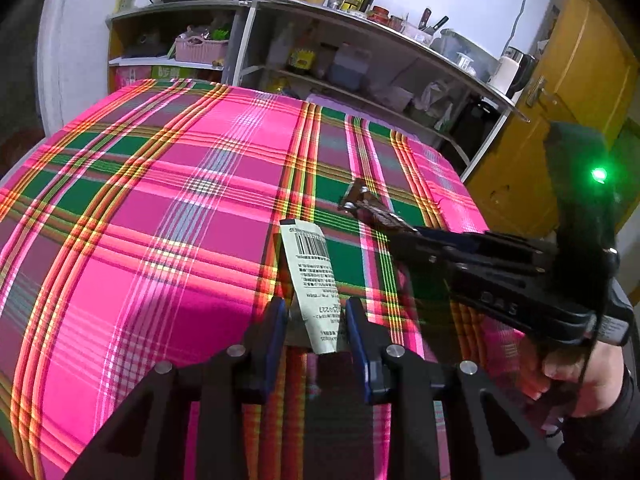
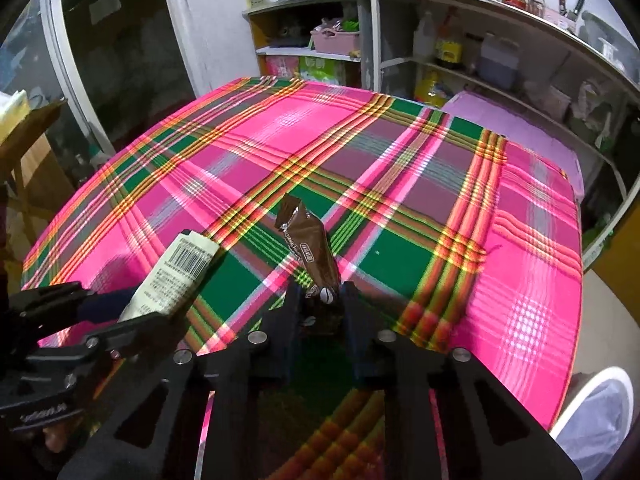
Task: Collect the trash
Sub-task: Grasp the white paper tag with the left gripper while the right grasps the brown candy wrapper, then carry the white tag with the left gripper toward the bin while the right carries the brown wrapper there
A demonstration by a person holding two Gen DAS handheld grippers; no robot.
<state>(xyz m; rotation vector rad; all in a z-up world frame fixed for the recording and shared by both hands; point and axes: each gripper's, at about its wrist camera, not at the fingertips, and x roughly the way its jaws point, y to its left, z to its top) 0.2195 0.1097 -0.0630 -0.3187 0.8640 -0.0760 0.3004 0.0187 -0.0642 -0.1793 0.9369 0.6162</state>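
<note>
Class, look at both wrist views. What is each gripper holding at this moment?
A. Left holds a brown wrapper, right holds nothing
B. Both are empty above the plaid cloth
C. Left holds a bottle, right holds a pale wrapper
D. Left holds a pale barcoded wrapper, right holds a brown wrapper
D: the left gripper clamps the pale barcoded wrapper, and the right gripper clamps the brown wrapper.

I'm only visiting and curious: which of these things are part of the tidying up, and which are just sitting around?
Part of the job:
- pale wrapper, held in the left gripper
- brown wrapper, held in the right gripper
- white bin beside the table, probably

Just lying about:
- plaid tablecloth
- shelves of bottles and jars
- pink basket
</note>
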